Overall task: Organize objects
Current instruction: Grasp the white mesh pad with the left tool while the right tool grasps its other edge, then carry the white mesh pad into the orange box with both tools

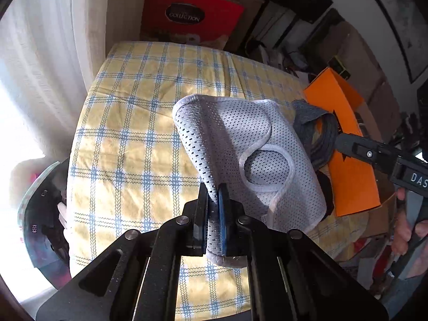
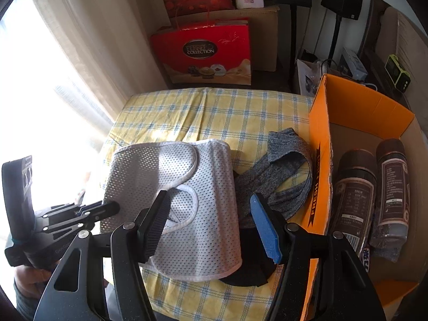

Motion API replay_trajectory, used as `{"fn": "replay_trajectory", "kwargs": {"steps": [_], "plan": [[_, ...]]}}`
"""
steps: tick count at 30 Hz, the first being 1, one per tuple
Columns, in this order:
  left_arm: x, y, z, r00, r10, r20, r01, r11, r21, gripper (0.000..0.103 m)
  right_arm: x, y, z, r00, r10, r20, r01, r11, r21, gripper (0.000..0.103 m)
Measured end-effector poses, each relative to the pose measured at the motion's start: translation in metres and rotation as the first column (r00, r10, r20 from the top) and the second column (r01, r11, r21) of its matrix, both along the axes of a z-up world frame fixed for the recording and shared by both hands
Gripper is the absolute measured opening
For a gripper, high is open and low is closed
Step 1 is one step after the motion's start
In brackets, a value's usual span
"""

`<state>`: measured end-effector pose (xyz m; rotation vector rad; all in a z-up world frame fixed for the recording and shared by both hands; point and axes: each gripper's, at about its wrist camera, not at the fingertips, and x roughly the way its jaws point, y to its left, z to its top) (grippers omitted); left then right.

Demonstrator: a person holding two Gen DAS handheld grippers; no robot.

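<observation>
left gripper [image 1: 213, 208] clamps mesh brace [image 1: 248, 144] edge.

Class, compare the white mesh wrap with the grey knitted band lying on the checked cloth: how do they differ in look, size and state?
The white mesh wrap is perforated with white piping; the grey knitted band is mottled and plain. The wrap is broad, the band narrow and looped. The left gripper pinches the wrap's edge; the band lies ungripped beside the orange box. Both are soft fabric on the checked cloth.
</observation>
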<state>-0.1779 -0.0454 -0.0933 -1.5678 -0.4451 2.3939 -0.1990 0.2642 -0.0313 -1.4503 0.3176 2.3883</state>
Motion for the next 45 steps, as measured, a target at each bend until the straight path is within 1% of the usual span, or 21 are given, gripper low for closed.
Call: {"fn": "replay_trajectory", "kwargs": {"steps": [5, 7, 10, 11, 12, 13, 16, 20, 21, 22, 23, 25, 26, 27, 30, 34, 39, 42, 45], "plan": [[0.006, -0.008, -0.012, 1.0, 0.019, 0.021, -0.019, 1.0, -0.001, 0.007, -0.016, -0.005, -0.026, 0.999, 0.005, 0.054, -0.005, 1.0, -0.002, 0.064], [0.004, -0.008, -0.016, 0.999, 0.027, 0.03, -0.027, 1.0, -0.004, 0.01, -0.019, -0.002, -0.036, 0.997, -0.005, 0.074, 0.006, 1.0, -0.006, 0.063], [0.001, -0.009, -0.023, 0.998, 0.043, 0.053, -0.043, 0.999, -0.002, 0.012, -0.021, 0.003, -0.051, 0.995, -0.021, 0.1, 0.023, 1.0, -0.017, 0.063], [0.0, -0.01, -0.025, 0.997, 0.048, 0.058, -0.048, 0.999, -0.003, 0.014, -0.021, 0.004, -0.056, 0.994, -0.021, 0.11, 0.024, 0.999, -0.023, 0.058], [-0.001, -0.01, -0.027, 0.997, 0.052, 0.061, -0.052, 0.999, 0.002, 0.017, -0.021, 0.005, -0.06, 0.992, -0.019, 0.121, 0.023, 0.999, -0.031, 0.053], [-0.002, -0.01, -0.028, 0.996, 0.055, 0.067, -0.056, 0.998, 0.008, 0.022, -0.02, 0.006, -0.064, 0.991, -0.02, 0.13, 0.024, 0.999, -0.028, 0.052], [-0.004, -0.01, -0.031, 0.996, 0.058, 0.071, -0.06, 0.998, 0.018, 0.027, -0.019, 0.009, -0.068, 0.991, -0.021, 0.135, 0.024, 0.999, -0.024, 0.052], [-0.005, -0.009, -0.033, 0.996, 0.06, 0.064, -0.062, 0.998, 0.025, 0.028, -0.017, 0.016, -0.076, 0.989, -0.036, 0.147, 0.044, 0.998, -0.051, 0.054], [-0.005, -0.009, -0.032, 0.997, 0.059, 0.059, -0.061, 0.998, 0.032, 0.025, -0.017, 0.015, -0.075, 0.989, -0.034, 0.142, 0.041, 0.998, -0.047, 0.05], [-0.004, -0.008, -0.03, 0.997, 0.057, 0.052, -0.059, 0.998, 0.028, 0.02, -0.017, 0.012, -0.073, 0.99, -0.025, 0.141, 0.031, 0.999, -0.038, 0.046], [-0.003, -0.007, -0.027, 0.997, 0.058, 0.043, -0.059, 0.998, 0.023, 0.016, -0.016, 0.01, -0.071, 0.99, -0.022, 0.141, 0.025, 1.0, -0.017, 0.044], [-0.003, -0.007, -0.019, 0.998, 0.053, 0.03, -0.054, 0.997, 0.047, 0.01, -0.016, 0.006, -0.066, 0.99, -0.023, 0.137, 0.022, 1.0, 0.005, 0.038], [-0.003, -0.005, -0.014, 0.999, 0.048, 0.02, -0.049, 0.997, 0.058, 0.01, -0.015, 0.005, -0.063, 0.991, -0.025, 0.133, 0.024, 1.0, 0.008, 0.032], [-0.003, -0.001, -0.007, 0.999, 0.037, 0.009, -0.037, 0.998, 0.054, 0.008, -0.015, 0.003, -0.06, 0.991, -0.028, 0.131, 0.026, 1.0, 0.011, 0.027], [-0.004, 0.014, 0.018, 0.999, -0.001, -0.04, 0.002, 1.0, 0.023, 0.006, -0.015, -0.005, -0.044, 0.994, -0.01, 0.11, 0.006, 0.999, 0.037, 0.022], [-0.006, 0.027, 0.053, 0.995, -0.022, -0.1, 0.024, 0.999, 0.022, 0.005, -0.014, -0.012, -0.016, 0.998, 0.0, 0.067, -0.003, 0.999, 0.047, 0.019], [-0.01, 0.041, 0.092, 0.986, -0.029, -0.165, 0.036, 0.998, 0.044, 0.005, -0.005, -0.012, 0.022, 1.0, 0.005, 0.001, -0.006, 0.998, 0.061, 0.018], [-0.012, 0.052, 0.11, 0.98, -0.044, -0.194, 0.054, 0.997, 0.048, 0.005, 0.006, -0.003, 0.047, 0.999, -0.008, -0.035, 0.011, 0.998, 0.066, 0.018], [-0.015, 0.066, 0.121, 0.976, -0.056, -0.208, 0.073, 0.994, 0.076, 0.005, 0.018, 0.011, 0.067, 0.998, -0.036, -0.058, 0.039, 0.998, 0.058, 0.018]]}}
